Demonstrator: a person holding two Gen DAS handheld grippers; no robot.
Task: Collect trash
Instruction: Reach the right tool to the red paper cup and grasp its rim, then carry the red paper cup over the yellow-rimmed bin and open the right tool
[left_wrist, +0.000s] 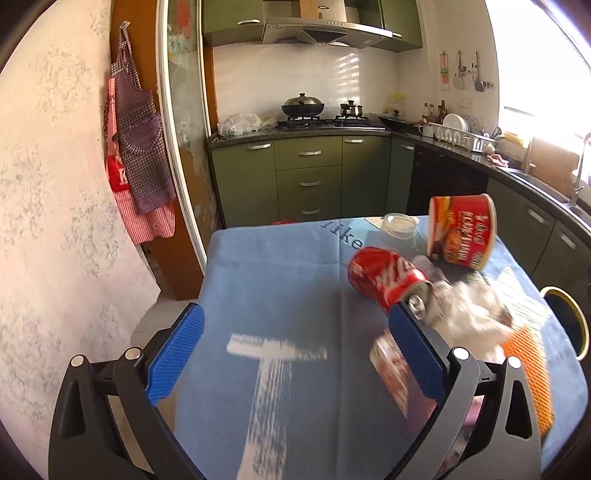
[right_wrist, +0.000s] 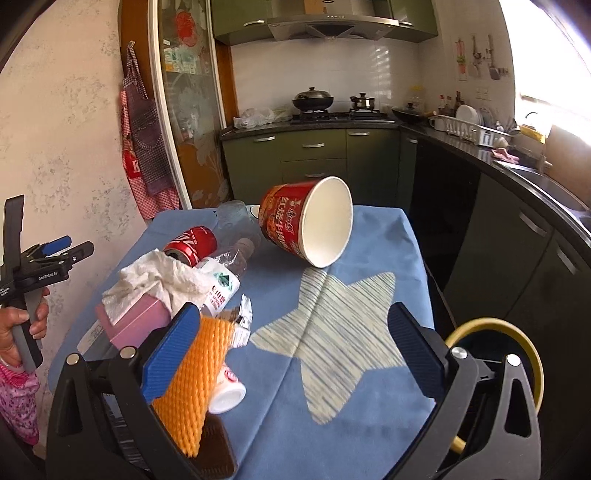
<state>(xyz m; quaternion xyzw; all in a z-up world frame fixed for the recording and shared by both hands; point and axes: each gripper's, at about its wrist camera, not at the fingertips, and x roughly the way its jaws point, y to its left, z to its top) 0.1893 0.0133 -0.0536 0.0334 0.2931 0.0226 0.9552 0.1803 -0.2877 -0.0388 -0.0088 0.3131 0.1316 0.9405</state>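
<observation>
The left claw (left_wrist: 295, 343) hangs over the blue cloth (left_wrist: 280, 266) with its blue pads spread wide and nothing between them. Just past its right pad lies a red can (left_wrist: 384, 275) on its side, mouth toward the claw, apparently touching the pad's tip. Right of the can sits a crumpled white tissue (left_wrist: 472, 314), and beyond both, farther ahead and to the right, a red noodle cup (left_wrist: 461, 229) lies tipped over. A clear jar (left_wrist: 399, 227) stands between can and cup, farther back.

In the right wrist view a hand (right_wrist: 18, 328) at the far left grips the left tool's handle. The right claw (right_wrist: 291, 332) is also spread, empty, above the pale star on the cloth. At its left pad, an orange foam net (right_wrist: 199, 373) lies against the pad's outer side, with a small white bottle (right_wrist: 229, 395) beside it. Ahead and left of that pad the pile holds a pink box (right_wrist: 133, 325), the tissue, a plastic bottle (right_wrist: 221, 284) and the can. Straight ahead, the cup's open mouth faces the claw. Low to the right, beyond the right pad and off the cloth's edge, is a yellow-rimmed bin (right_wrist: 532, 354).
</observation>
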